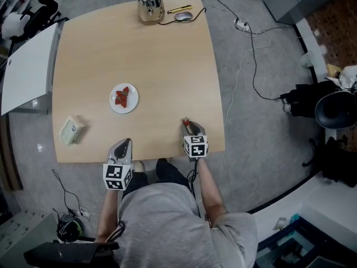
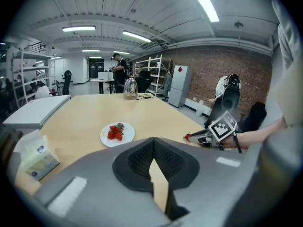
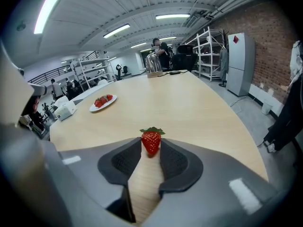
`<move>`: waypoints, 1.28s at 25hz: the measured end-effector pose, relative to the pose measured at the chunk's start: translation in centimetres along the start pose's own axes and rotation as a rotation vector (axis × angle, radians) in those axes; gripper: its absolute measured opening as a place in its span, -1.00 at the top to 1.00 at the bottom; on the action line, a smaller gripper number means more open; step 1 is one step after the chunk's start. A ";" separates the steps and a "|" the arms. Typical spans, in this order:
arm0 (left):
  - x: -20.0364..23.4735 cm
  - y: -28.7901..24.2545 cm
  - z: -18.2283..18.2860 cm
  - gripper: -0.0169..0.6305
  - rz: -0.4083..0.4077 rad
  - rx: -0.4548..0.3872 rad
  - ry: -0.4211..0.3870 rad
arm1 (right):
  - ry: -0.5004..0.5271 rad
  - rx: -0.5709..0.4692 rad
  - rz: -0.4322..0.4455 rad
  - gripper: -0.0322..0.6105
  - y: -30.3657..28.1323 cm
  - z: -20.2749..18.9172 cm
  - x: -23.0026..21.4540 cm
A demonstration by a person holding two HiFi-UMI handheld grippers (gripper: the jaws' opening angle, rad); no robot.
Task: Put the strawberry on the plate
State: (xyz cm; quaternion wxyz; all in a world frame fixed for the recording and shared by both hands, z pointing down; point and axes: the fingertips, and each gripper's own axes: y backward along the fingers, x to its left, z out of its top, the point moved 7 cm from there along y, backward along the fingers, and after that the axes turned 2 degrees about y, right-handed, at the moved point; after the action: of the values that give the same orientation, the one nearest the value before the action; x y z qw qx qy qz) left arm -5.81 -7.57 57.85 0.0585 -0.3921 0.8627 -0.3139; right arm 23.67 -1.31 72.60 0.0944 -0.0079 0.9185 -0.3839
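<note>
— Red strawberry [image 3: 151, 141], pinched at the very tips of the right tool [image 3: 151, 149], at the near edge of the counter [image 1: 167, 54]. The left tool [image 2: 153, 148] is closed on nothing.
— A shallow grip, I'd say. Carry it level and slowly, then lower it onto a bare patch of the plate [image 1: 131, 106], beside the berries [image 1: 121, 96] already there, well off to the left.
— Pale wood, tidy. A small pale box [image 1: 71, 130] sits by the left edge, a kettle [image 1: 150, 4] at the far end.
— Grey floor, loose cables [image 1: 254, 54], a brick wall [image 3: 279, 41] beyond.
</note>
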 end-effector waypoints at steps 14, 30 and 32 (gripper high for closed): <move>0.6 0.2 -0.2 0.89 0.010 -0.004 0.010 | -0.014 0.001 -0.012 0.52 -0.2 0.1 -0.1; 0.5 0.2 0.1 0.89 0.007 -0.036 0.017 | -0.052 -0.051 -0.007 0.53 1.1 1.0 -0.1; 0.4 0.2 0.3 0.89 0.006 -0.045 0.014 | -0.052 -0.066 -0.006 0.53 1.6 1.4 0.0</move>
State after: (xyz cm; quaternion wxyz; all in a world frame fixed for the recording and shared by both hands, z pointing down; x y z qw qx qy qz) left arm -6.12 -7.86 57.56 0.0444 -0.3886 0.8711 -0.2969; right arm 24.00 -1.16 70.56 0.1169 -0.0236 0.9278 -0.3535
